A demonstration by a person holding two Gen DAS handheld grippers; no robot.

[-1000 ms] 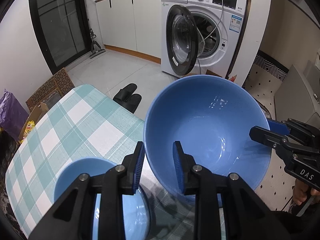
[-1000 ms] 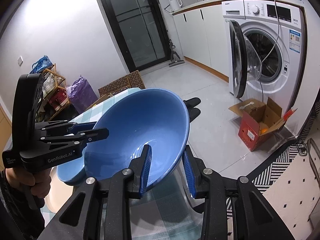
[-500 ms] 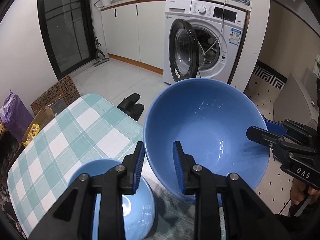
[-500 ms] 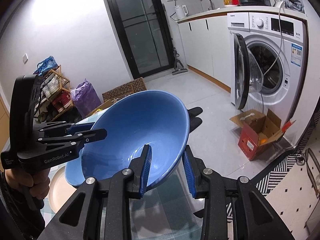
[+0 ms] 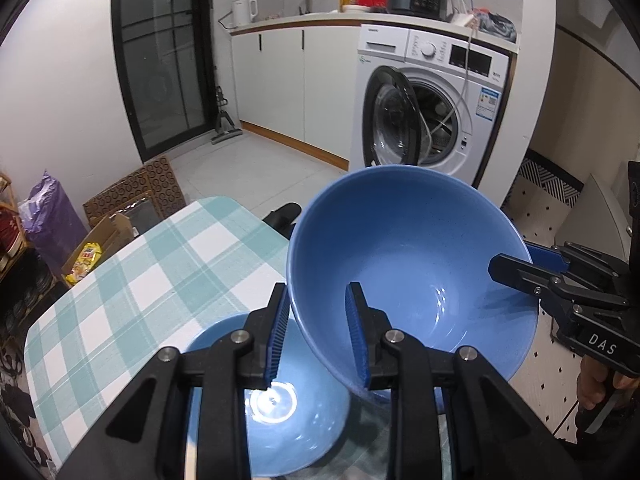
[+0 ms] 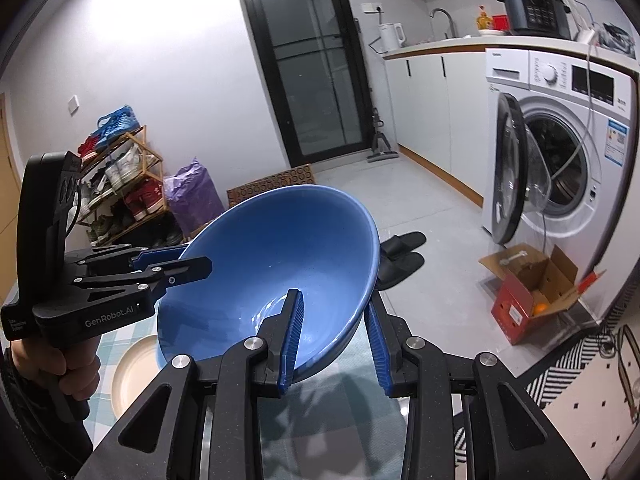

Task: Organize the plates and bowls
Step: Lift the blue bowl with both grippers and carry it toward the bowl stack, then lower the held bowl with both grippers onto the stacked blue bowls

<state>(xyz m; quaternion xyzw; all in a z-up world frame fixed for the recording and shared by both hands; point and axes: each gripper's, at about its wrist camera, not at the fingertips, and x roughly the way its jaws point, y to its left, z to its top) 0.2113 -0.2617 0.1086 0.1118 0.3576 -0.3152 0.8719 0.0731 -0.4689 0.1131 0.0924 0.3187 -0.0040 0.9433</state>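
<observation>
A large blue bowl [image 5: 412, 264] hangs in the air above the table, held by both grippers on opposite sides of its rim. My left gripper [image 5: 318, 332] is shut on the near rim, one pad inside and one outside. My right gripper [image 6: 334, 340] is shut on the other side of the same bowl [image 6: 272, 264]. Each gripper shows in the other's view, the right one [image 5: 532, 264] and the left one [image 6: 176, 264]. A smaller blue bowl [image 5: 276, 408] rests on the checked tablecloth [image 5: 132, 276] under the left gripper. A cream plate [image 6: 130, 376] lies on the table.
The table edge drops to a tiled floor with black slippers [image 6: 400, 256]. An open washing machine [image 5: 432, 116], a red cardboard box [image 6: 532, 292], a shoe rack [image 6: 120, 184] and a purple bag [image 5: 48, 220] stand around the room.
Both grippers have lifted the large blue bowl higher above the table. More of the smaller blue bowl under it and more of the room now show.
</observation>
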